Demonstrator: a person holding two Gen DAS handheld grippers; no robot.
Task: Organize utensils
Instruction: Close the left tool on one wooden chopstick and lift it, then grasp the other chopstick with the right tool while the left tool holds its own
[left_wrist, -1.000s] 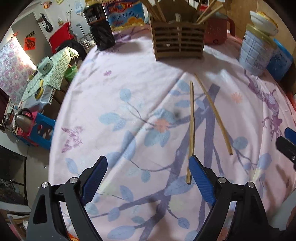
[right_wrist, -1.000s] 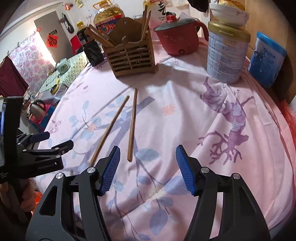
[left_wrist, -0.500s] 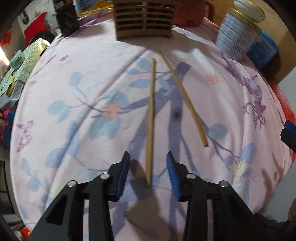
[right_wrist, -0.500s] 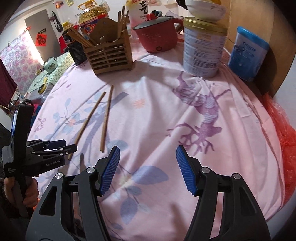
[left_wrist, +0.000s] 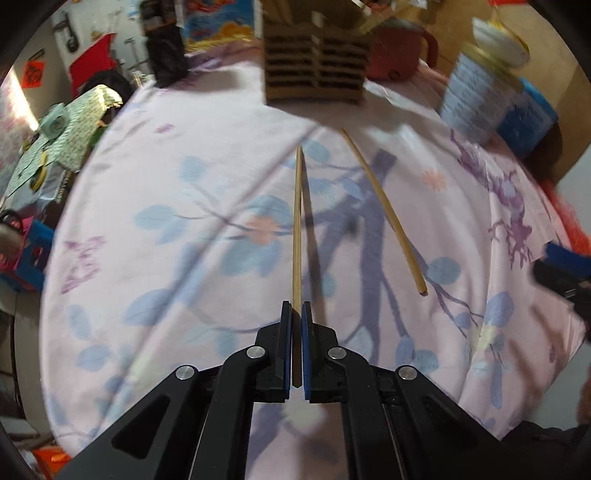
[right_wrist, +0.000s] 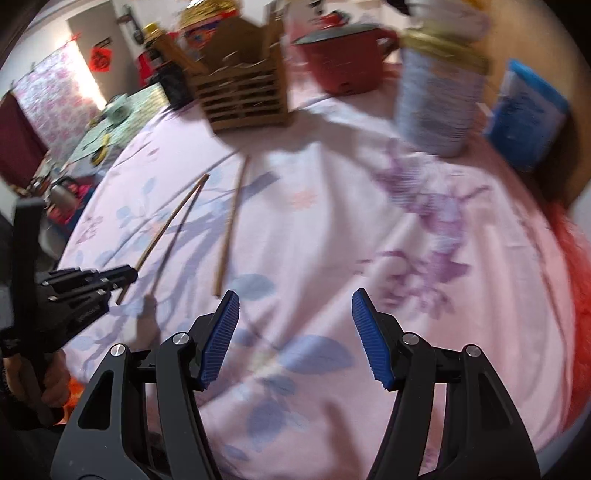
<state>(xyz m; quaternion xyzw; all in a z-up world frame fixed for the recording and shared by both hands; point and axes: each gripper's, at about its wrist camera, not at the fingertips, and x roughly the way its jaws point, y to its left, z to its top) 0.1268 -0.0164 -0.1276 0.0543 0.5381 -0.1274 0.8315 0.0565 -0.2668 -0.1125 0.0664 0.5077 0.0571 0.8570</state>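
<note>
My left gripper (left_wrist: 296, 308) is shut on the near end of a wooden chopstick (left_wrist: 297, 225), lifted off the cloth with its shadow beside it. It also shows in the right wrist view (right_wrist: 168, 225), held by the left gripper (right_wrist: 127, 275). A second chopstick (left_wrist: 384, 210) lies on the cloth to the right; in the right wrist view (right_wrist: 231, 229) it lies just ahead of my right gripper's left finger. My right gripper (right_wrist: 295, 302) is open and empty above the cloth. A slatted wooden utensil holder (left_wrist: 316, 75) stands at the far side, also in the right wrist view (right_wrist: 245, 98).
A round table with a pink floral cloth (left_wrist: 184, 192). A red pot (right_wrist: 341, 59), a tall tin (right_wrist: 437, 96) and a blue box (right_wrist: 528, 110) stand at the far right. A dark jar (left_wrist: 166, 55) stands left of the holder. The table drops off at the left.
My left gripper has closed on the left chopstick's near end and lifted it off the cloth. My right gripper has stayed open and shifted a little.
</note>
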